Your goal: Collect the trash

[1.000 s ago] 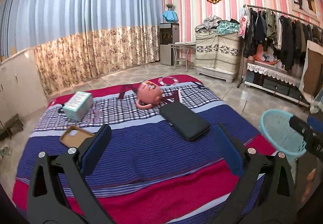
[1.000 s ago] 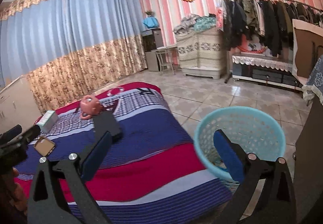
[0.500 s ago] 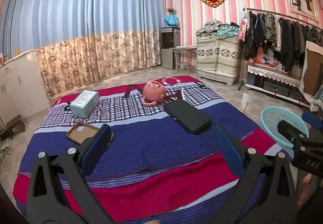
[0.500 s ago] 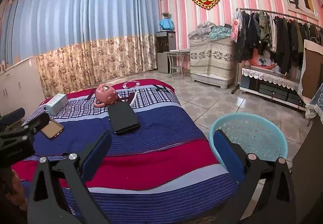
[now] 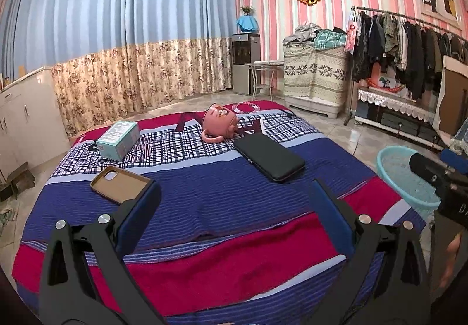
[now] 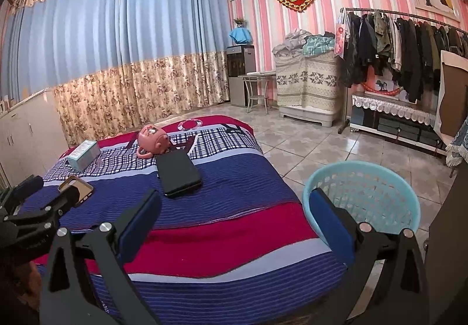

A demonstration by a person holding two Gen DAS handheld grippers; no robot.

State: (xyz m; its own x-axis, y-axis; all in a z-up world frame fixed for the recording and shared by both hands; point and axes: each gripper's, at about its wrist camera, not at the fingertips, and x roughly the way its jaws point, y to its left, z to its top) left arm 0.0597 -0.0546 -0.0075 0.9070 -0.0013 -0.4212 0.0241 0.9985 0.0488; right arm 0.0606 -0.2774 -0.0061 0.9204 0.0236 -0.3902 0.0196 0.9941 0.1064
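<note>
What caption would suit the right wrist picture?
Open right claw over a striped bed, beside a light blue plastic basket.

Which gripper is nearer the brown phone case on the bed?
Left. The left gripper hovers just before the brown phone case; the right gripper sits farther off, beside the basket.

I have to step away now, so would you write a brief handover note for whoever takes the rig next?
Left gripper: open, empty, over the near end of the bed.
Right gripper: open, empty, between the bed and the blue basket.
On the bed: teal box, pink mug on its side, black case, brown phone case.
Done: nothing visibly collected; the basket's inside is partly hidden.
Left: all four items.
</note>
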